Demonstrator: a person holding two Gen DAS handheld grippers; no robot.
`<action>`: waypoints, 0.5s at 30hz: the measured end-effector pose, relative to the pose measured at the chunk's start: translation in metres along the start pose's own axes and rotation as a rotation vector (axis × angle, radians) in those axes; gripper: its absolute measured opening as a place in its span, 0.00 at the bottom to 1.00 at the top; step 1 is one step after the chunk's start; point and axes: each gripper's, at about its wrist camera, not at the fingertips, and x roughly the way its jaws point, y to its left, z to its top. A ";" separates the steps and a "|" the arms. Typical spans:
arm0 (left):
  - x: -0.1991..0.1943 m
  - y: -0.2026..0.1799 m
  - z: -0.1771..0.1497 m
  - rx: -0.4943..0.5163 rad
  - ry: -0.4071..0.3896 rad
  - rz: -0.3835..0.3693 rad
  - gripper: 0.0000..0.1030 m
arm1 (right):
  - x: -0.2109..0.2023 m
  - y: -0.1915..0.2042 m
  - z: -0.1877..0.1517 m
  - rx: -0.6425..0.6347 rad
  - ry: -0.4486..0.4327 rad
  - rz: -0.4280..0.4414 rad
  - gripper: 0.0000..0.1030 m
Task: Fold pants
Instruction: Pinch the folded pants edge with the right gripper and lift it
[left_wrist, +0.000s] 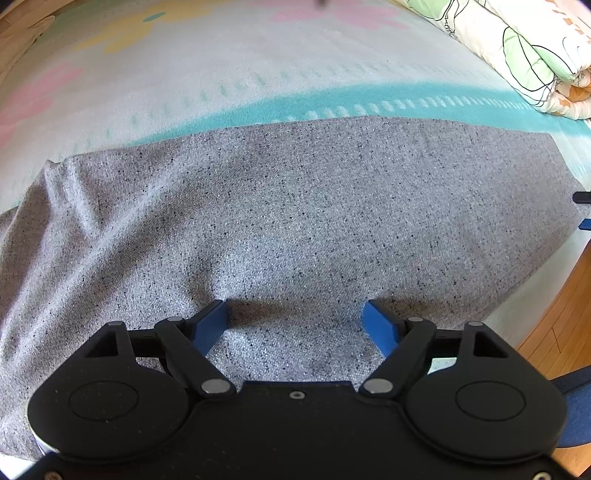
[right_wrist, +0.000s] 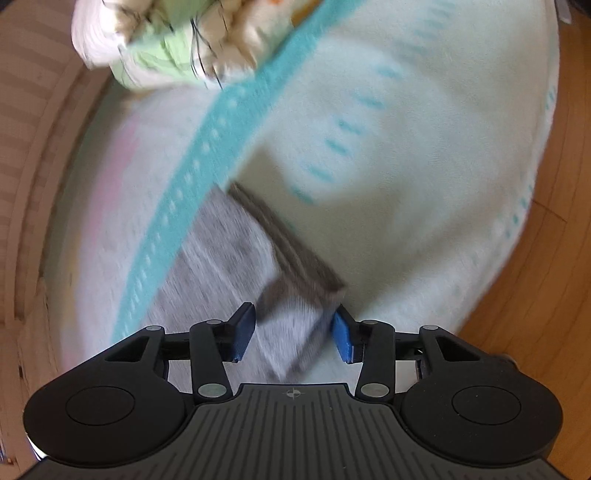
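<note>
Bedspread (left_wrist: 258, 66) under grey pants (left_wrist: 295, 206), long axis nine-to-three; left gripper (left_wrist: 295, 325) spread above cloth; right gripper (right_wrist: 293, 334) parted, straddling the hem (right_wrist: 295, 258) at twelve.

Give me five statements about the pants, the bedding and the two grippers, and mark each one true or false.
1. The pants are grey speckled fabric. True.
2. The left gripper has its jaws clamped shut on a fold. False: the jaws stand wide apart over flat fabric.
3. A folded quilt with a green leaf print lies beyond the pants. True.
4. The pants lie on bare wooden floor. False: they lie on a pale blanket with a teal stripe.
5. In the right wrist view, a corner of the pants lies between the right gripper jaws. True, though that view is blurred.
</note>
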 end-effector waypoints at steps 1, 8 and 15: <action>0.000 0.000 0.000 -0.001 0.000 -0.002 0.78 | 0.000 0.002 0.003 -0.003 -0.032 0.016 0.42; 0.000 0.002 0.000 -0.004 -0.002 -0.010 0.78 | 0.005 0.016 0.014 -0.115 -0.101 0.006 0.42; 0.000 0.006 0.003 -0.022 0.001 -0.032 0.78 | 0.011 0.021 0.019 -0.227 -0.040 0.035 0.44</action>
